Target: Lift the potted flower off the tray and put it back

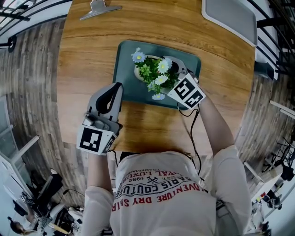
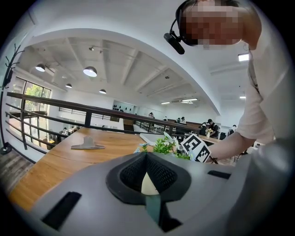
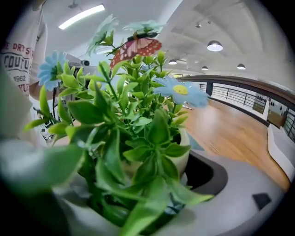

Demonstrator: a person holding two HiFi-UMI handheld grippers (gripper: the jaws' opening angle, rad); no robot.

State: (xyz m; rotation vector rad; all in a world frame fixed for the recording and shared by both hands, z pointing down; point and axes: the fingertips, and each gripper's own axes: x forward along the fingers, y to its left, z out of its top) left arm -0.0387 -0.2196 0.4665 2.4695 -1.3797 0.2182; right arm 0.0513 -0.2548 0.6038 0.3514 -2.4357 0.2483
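A potted flower (image 1: pixel 154 73) with green leaves and pale blue blooms stands in a white pot over the teal tray (image 1: pixel 124 94) in the head view. My right gripper (image 1: pixel 165 69) reaches in from the right and is shut on the pot. In the right gripper view the pot's white rim (image 3: pixel 185 154) sits between the grey jaws, and leaves fill most of the picture. Whether the pot rests on the tray or hangs just above it I cannot tell. My left gripper (image 1: pixel 116 89) is shut on nothing, its tip at the tray's near left edge. The flower (image 2: pixel 163 146) shows just beyond it.
The round wooden table (image 1: pixel 152 124) drops off close on both sides. A metal clip (image 1: pixel 99 9) lies at the far edge, and a grey board (image 1: pixel 230 16) lies at the far right. Black railings (image 1: pixel 27 11) ring the table. A black cable (image 1: pixel 193 131) trails from my right gripper.
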